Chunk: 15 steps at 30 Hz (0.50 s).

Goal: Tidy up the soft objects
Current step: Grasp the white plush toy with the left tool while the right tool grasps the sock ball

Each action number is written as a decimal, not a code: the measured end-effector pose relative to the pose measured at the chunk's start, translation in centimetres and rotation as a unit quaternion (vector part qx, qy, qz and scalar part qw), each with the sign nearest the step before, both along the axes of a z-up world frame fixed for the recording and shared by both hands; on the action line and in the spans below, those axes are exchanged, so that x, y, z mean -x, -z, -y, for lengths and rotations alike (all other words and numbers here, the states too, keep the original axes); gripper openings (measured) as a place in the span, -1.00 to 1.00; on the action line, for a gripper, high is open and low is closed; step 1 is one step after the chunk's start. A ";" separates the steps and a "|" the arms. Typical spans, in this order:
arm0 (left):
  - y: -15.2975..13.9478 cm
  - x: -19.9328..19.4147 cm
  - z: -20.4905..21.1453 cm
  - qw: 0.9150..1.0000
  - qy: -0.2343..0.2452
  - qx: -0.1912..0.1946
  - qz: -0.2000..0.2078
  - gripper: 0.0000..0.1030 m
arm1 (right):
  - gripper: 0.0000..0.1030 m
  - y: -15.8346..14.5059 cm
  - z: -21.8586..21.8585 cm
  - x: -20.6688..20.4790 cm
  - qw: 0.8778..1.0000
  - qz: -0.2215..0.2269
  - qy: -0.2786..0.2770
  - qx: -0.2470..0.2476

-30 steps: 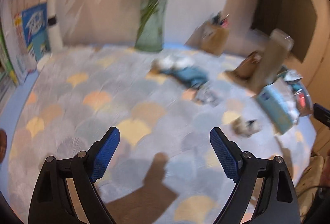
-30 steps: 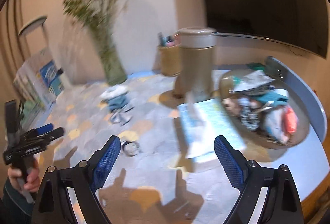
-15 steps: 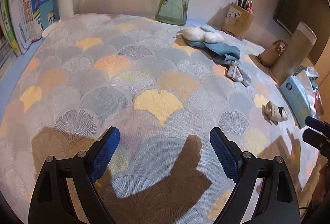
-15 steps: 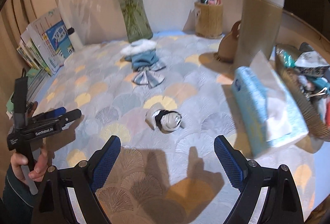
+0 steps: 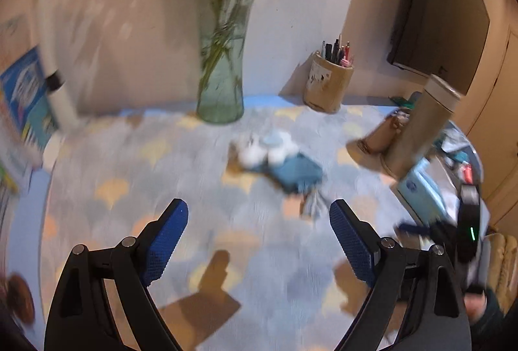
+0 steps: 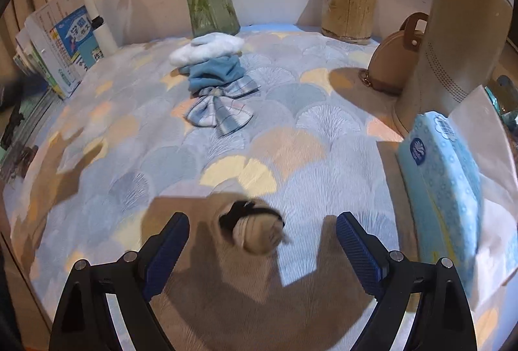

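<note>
Right gripper jaws wide apart, clamping nothing. Small rolled beige sock with a black band lies on the scallop-patterned pastel table mat, between the blue pads, touching neither; blurred, so detail is unsure.

At 12 o'clock from it: plaid blue-grey fabric bow, then folded blue cloth, then fluffy white soft item, stacked in a line toward the green glass vase of stems.

At 3 o'clock: light blue tissue pack, close to the right pad. Behind it, tall beige cylinder appliance, tan round handbag, wooden pen holder.

At 10 o'clock: books, Chinese characters on the cover, too small to make out.

Left gripper jaws also apart, empty, above bare mat; view motion-blurred.
</note>
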<state>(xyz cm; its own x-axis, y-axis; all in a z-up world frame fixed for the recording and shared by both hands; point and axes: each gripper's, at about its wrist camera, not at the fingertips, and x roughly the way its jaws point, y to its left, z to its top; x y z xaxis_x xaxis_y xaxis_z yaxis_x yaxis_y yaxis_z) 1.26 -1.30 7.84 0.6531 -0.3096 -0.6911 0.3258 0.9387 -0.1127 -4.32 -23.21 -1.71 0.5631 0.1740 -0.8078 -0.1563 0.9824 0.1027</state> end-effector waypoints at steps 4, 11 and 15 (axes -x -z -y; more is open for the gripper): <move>2.4 -5.3 3.6 0.999 0.020 -0.025 -0.014 0.72 | 0.77 0.2 0.0 -0.1 1.000 0.015 0.004 0.009; 5.6 -11.3 7.7 0.998 0.023 -0.039 -0.033 0.71 | 0.45 0.5 -0.9 -0.1 0.999 0.024 0.013 0.037; 6.9 -13.0 7.8 0.998 0.014 -0.024 -0.060 0.70 | 0.30 0.4 -0.9 0.2 0.999 0.029 0.005 0.025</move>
<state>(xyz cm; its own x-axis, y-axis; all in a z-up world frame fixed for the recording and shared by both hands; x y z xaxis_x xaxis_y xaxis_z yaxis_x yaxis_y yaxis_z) 14.21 -9.12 0.99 0.5556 -0.2913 -0.7788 0.3386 0.9347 -0.1081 -4.49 -22.36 -2.14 0.6103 0.1279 -0.7818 -0.1499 0.9877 0.0446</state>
